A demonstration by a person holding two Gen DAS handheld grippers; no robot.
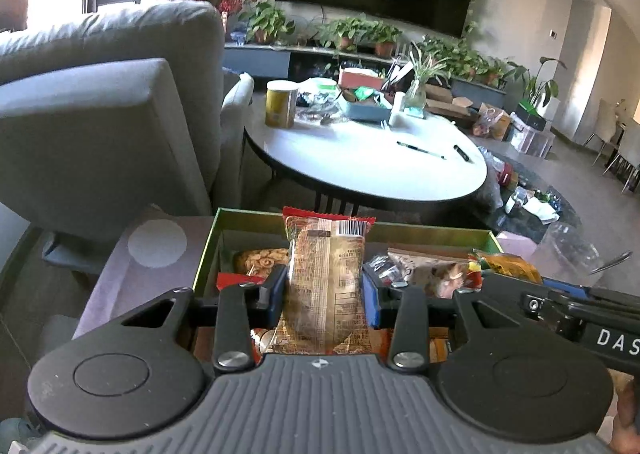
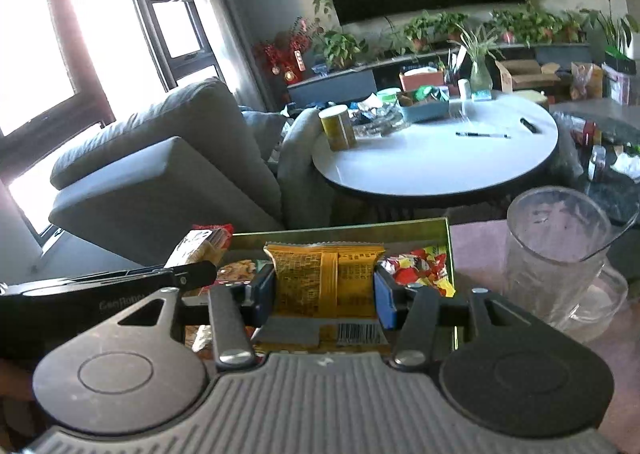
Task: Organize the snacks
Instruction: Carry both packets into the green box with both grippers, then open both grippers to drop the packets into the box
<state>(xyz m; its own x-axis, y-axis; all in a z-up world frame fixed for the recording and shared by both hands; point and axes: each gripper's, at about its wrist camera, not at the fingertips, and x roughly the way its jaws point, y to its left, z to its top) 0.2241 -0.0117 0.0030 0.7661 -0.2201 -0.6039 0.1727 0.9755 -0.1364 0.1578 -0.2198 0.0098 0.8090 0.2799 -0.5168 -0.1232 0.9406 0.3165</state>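
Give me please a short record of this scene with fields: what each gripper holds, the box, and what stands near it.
left gripper: shut on brown packet, red top edge, held upright
right gripper: shut on yellow packet, barcode toward the camera
box: green, open, with more snacks inside, under both grippers
snacks in box: red-yellow packet among others
jug: clear plastic, empty, right of the box
round table: white, beyond the box, with yellow can and pen
sofa: grey, to the left
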